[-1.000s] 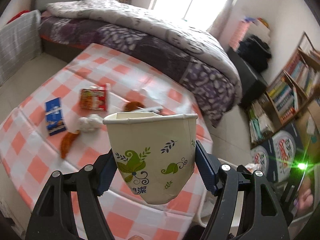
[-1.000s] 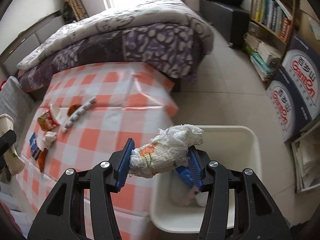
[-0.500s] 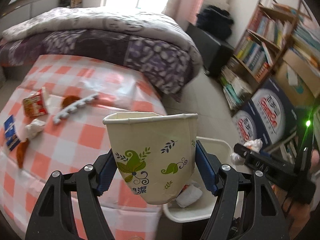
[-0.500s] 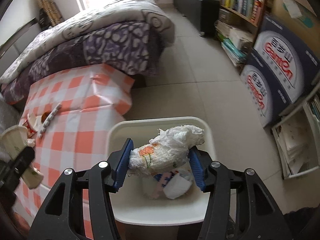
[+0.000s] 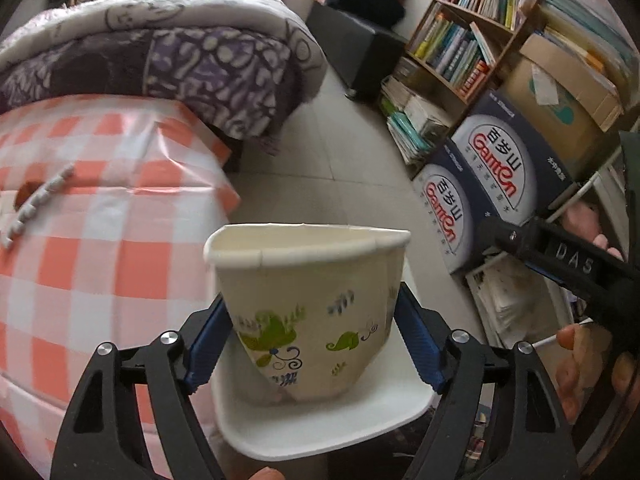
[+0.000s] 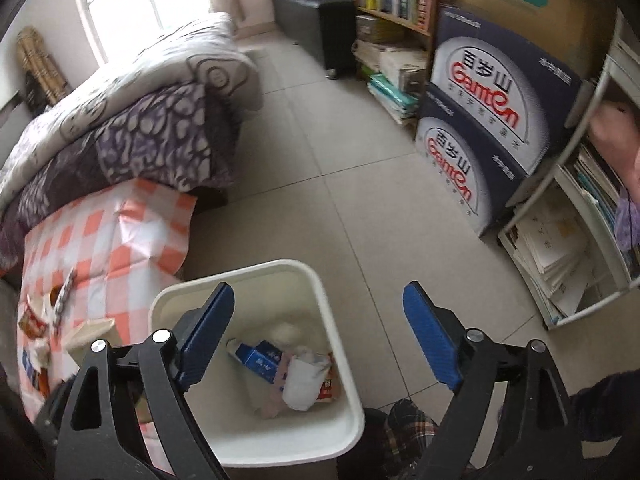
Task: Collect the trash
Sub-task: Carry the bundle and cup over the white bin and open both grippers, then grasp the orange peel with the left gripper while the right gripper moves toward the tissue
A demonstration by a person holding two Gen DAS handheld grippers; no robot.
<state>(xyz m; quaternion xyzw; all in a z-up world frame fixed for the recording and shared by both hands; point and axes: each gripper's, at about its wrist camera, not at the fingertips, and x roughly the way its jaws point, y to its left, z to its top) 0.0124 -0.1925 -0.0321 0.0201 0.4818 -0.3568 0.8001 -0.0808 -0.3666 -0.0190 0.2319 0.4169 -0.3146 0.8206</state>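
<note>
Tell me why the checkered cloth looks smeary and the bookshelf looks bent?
Left wrist view: the checkered tablecloth is motion-blurred, while the paper cup stays sharp; the fisheye lens curves the bookshelf. Right wrist view: the window glares white.

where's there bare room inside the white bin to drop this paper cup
The far half of the white bin, toward the tiled floor, shows mostly bare bottom. It is crowded along the near side, where the blue carton and crumpled wrappers pile up. The left gripper grips the paper cup; the right gripper is open.

The paper cup hides most of the white bin behind it.
</note>
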